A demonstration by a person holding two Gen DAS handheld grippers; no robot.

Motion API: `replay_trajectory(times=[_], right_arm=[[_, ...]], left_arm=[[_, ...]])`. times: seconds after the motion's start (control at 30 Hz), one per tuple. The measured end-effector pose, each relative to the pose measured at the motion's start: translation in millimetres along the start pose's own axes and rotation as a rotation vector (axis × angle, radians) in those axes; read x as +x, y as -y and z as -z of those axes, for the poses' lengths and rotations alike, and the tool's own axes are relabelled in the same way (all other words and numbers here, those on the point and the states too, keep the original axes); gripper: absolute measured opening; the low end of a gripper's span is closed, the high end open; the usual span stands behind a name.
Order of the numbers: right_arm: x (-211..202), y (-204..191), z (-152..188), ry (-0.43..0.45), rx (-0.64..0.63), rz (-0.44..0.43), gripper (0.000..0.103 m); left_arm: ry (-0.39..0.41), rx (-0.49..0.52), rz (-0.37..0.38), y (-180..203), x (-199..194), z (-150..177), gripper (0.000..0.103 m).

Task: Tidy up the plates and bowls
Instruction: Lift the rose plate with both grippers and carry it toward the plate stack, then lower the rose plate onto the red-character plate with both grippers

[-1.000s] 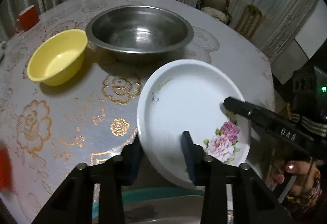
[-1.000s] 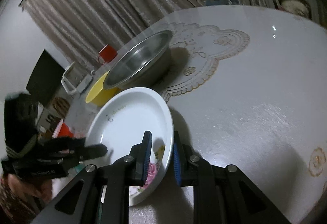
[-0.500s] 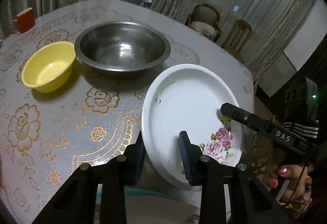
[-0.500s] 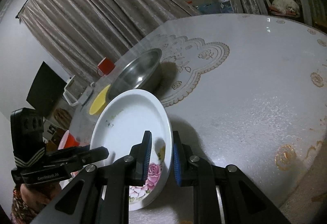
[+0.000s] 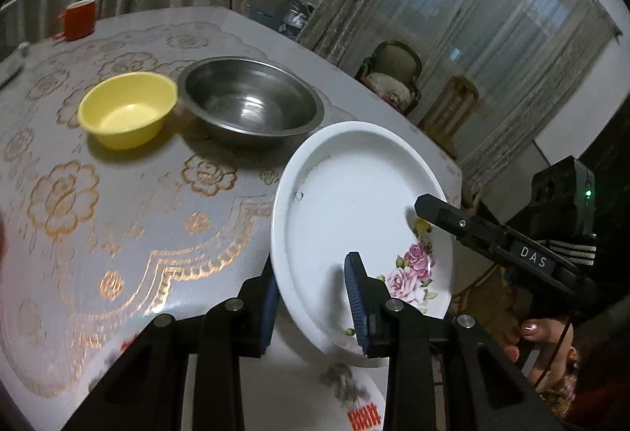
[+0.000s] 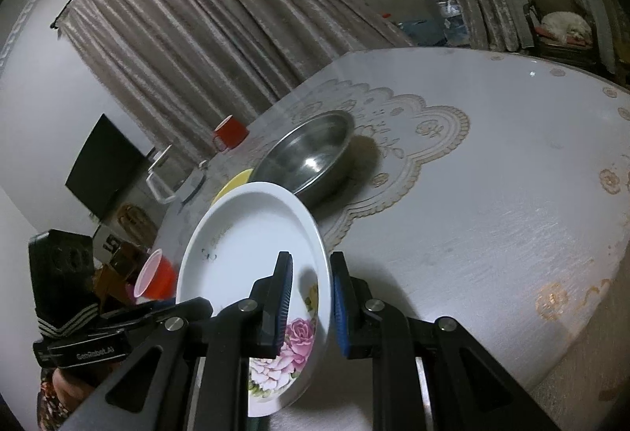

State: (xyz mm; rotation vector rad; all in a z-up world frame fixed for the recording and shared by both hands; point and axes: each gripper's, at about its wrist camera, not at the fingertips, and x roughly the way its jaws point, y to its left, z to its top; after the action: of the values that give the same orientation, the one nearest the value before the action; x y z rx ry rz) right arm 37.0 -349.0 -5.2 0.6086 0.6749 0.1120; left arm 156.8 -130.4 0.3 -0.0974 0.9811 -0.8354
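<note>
— White porcelain, where is it held?
— The plate (image 5: pixel 354 202) is gripped at its rim by both the left gripper (image 5: pixel 313 303) and the right gripper (image 6: pixel 311 307), tilted above the table (image 5: pixel 118 234) edge, near the steel bowl (image 5: pixel 252 100).

Glossy glazed plate (image 5: pixel 346 202), dull brushed-metal bowl (image 5: pixel 252 104), matt yellow bowl (image 5: pixel 126 112) (plastic, seemingly), shiny tablecloth (image 5: pixel 118 226).
</note>
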Motion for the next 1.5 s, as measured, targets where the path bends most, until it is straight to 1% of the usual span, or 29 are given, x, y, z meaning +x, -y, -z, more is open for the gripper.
replay_trajectory(times=[0.1,0.2,0.4,0.67,0.83,1.1,1.3,1.5], right_arm=[[0,-9,4,-0.014,-0.016,-0.018,0.018],[2,-17,9,-0.029,-0.026,-0.036,0.018],[6,-30,16,-0.062,-0.036,-0.079,0.018],[4,-51,31,-0.097,-0.07,-0.109,0.018],[3,-68,44,-0.125,-0.107,-0.125,0.018],[3,-85,63,-0.19,-0.131,-0.156,0.018],[7,-93,79,-0.238,-0.146,-0.158,0.018],[12,-96,88,-0.276,-0.157,-0.139,0.018]], left_arm=[[0.023,-0.037,0.007,-5,-12,9,0.032],[0.047,-0.049,-0.004,-5,-25,17,0.032],[0.084,-0.1,-0.002,-14,-44,31,0.032],[0.105,-0.151,-0.003,-23,-65,58,0.032],[0.141,-0.159,-0.037,-25,-82,75,0.032],[0.2,-0.191,-0.06,-31,-108,101,0.032],[0.198,-0.229,-0.071,-42,-110,116,0.032],[0.187,-0.236,-0.086,-46,-107,123,0.032]])
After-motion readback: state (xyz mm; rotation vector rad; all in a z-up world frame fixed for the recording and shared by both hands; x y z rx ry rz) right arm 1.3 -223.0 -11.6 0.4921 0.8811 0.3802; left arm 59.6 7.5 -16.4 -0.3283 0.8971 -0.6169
